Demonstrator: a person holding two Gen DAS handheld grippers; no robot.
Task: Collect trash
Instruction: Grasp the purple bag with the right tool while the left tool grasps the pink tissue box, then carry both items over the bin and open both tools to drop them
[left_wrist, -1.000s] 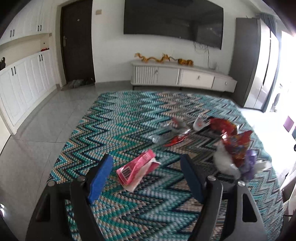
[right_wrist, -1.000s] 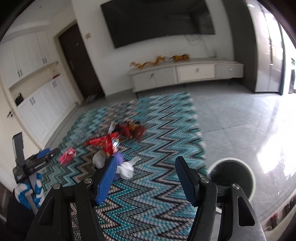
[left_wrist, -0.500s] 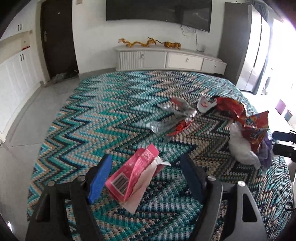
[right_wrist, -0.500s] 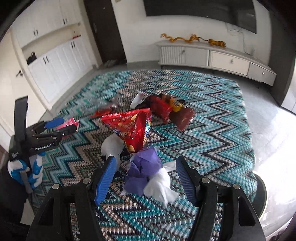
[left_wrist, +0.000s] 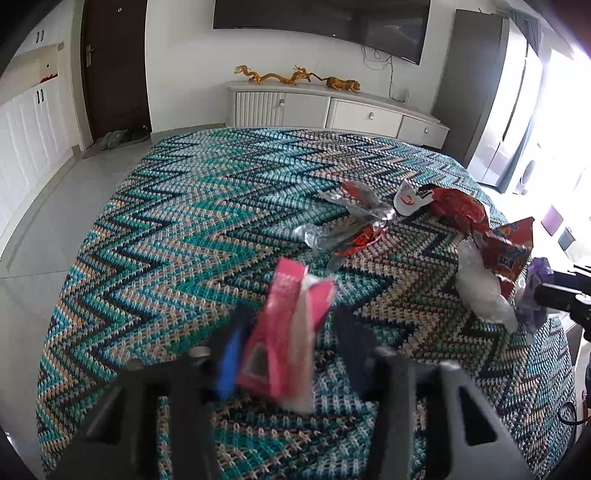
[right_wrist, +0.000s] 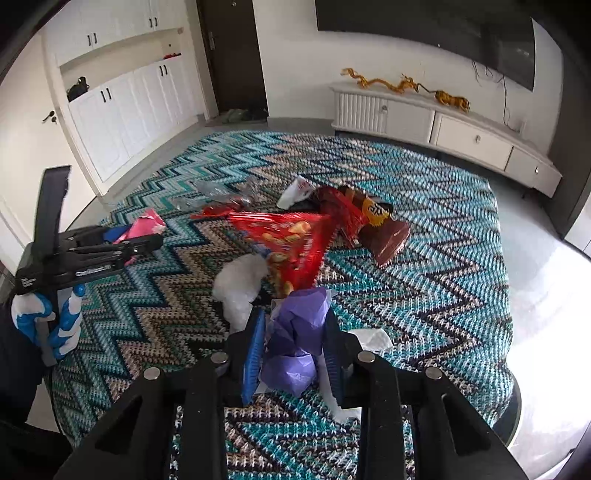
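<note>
A pink packet (left_wrist: 288, 328) with white paper in it stands squeezed upright between the blue pads of my left gripper (left_wrist: 288, 350), whose jaws are closing on it. The right wrist view shows the same left gripper (right_wrist: 136, 240), held by a gloved hand (right_wrist: 48, 321), with the pink packet (right_wrist: 146, 225) in its fingers. My right gripper (right_wrist: 293, 354) is closing its jaws on a crumpled purple wrapper (right_wrist: 299, 332), with both pads against it. More trash lies on the zigzag rug (left_wrist: 184, 221): a red snack bag (right_wrist: 291, 240), a white plastic wad (right_wrist: 240, 284) and silver wrappers (left_wrist: 351, 225).
A brown chip bag (right_wrist: 384, 236) and a white cup scrap (left_wrist: 406, 201) lie farther back on the rug. A dark round bin (right_wrist: 515, 402) shows at the rug's right edge. A low white TV cabinet (left_wrist: 332, 110) lines the far wall, and tall white cupboards (right_wrist: 122, 110) the left.
Both grippers dropped toward the rug and narrowed their jaws. The left now squeezes the pink packet upright, and the right has swung left from the bin and clamps the purple wrapper.
</note>
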